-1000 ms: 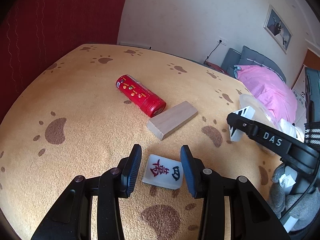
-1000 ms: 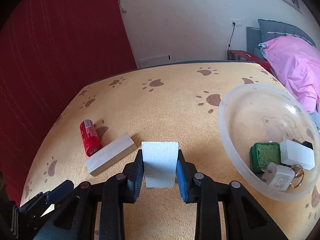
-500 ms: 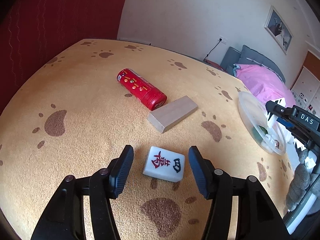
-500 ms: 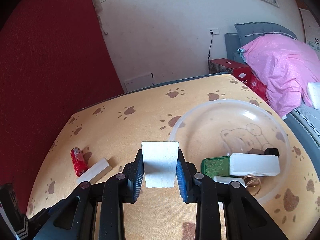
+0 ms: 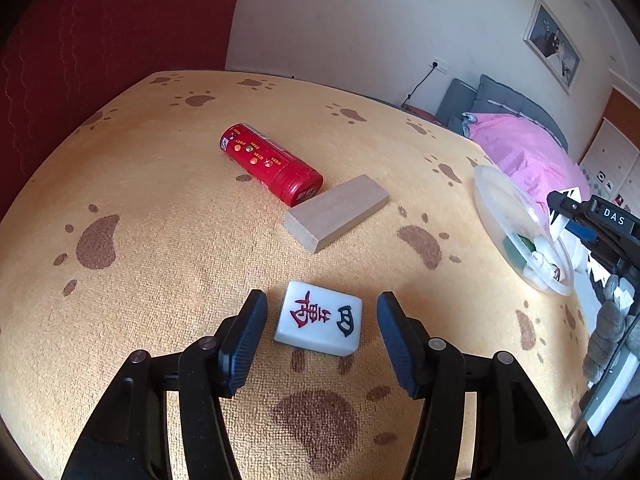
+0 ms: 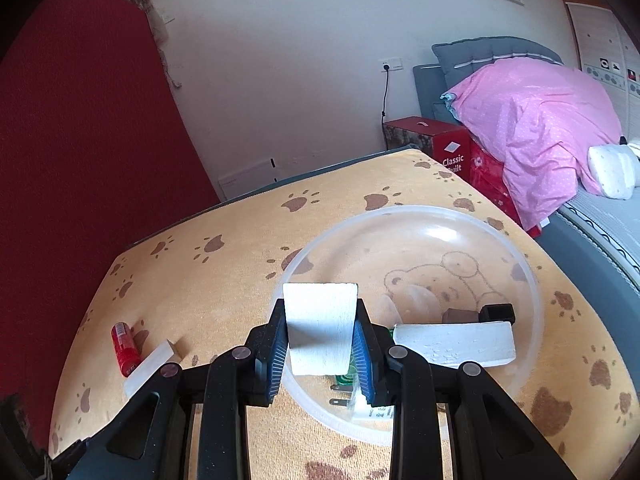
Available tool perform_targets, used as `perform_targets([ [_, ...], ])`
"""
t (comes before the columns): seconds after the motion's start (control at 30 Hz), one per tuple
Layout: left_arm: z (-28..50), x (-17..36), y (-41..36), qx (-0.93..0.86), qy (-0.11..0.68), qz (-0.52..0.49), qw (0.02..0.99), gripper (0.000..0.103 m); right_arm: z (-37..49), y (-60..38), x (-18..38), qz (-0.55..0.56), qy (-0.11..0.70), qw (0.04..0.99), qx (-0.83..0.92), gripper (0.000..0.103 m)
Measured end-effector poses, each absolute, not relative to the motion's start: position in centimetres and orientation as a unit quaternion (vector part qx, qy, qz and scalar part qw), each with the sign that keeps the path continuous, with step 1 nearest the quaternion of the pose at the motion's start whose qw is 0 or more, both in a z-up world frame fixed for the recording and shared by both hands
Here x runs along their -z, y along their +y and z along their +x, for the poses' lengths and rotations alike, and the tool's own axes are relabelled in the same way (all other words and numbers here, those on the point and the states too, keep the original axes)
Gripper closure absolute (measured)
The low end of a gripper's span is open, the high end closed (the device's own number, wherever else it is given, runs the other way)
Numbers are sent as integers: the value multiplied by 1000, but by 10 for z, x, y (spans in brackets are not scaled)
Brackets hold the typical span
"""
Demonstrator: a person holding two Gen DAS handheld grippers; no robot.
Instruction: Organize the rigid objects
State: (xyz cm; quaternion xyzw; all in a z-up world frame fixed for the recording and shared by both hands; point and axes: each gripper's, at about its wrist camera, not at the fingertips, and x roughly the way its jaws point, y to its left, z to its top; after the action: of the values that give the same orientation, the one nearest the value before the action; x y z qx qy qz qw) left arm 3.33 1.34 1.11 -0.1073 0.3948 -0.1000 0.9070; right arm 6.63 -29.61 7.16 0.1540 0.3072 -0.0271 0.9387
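Though free, mahjong tile [image 5: 319,319] between parted left gripper [image 5: 319,334] fingers [image 5: 249,330], both clear.

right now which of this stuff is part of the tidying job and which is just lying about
Part of the job:
- mahjong tile, between the open left gripper
- white block, held by the right gripper
- red can
- wooden block
- clear bowl

Just lying about:
- pink quilt
- red box
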Motion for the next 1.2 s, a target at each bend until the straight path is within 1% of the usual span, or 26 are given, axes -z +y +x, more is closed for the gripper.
perform_targets([
  [0.5, 34, -11, 12, 101, 395, -105, 907, 45, 75, -308, -62, 163, 313, 934, 48, 70],
  [0.63, 34, -11, 12, 101, 395, -105, 907, 45, 75, -309, -60, 166, 313, 934, 51, 63],
  [0.7, 34, -11, 12, 101, 395, -105, 907, 45, 74, -310, -60, 168, 311, 934, 54, 55],
  [0.8, 34, -11, 12, 101, 396, -105, 907, 47, 70, -311, -62, 170, 302, 936, 59, 45],
  [0.9, 34, -10, 11, 101, 396, -105, 907, 49, 65, -313, -63, 173, 296, 937, 63, 40],
  [1.03, 34, -10, 11, 100, 396, -105, 907, 54, 58, -316, -64, 172, 289, 939, 67, 39],
  [1.2, 33, -10, 12, 97, 396, -106, 907, 59, 50, -322, -63, 171, 283, 941, 77, 33],
])
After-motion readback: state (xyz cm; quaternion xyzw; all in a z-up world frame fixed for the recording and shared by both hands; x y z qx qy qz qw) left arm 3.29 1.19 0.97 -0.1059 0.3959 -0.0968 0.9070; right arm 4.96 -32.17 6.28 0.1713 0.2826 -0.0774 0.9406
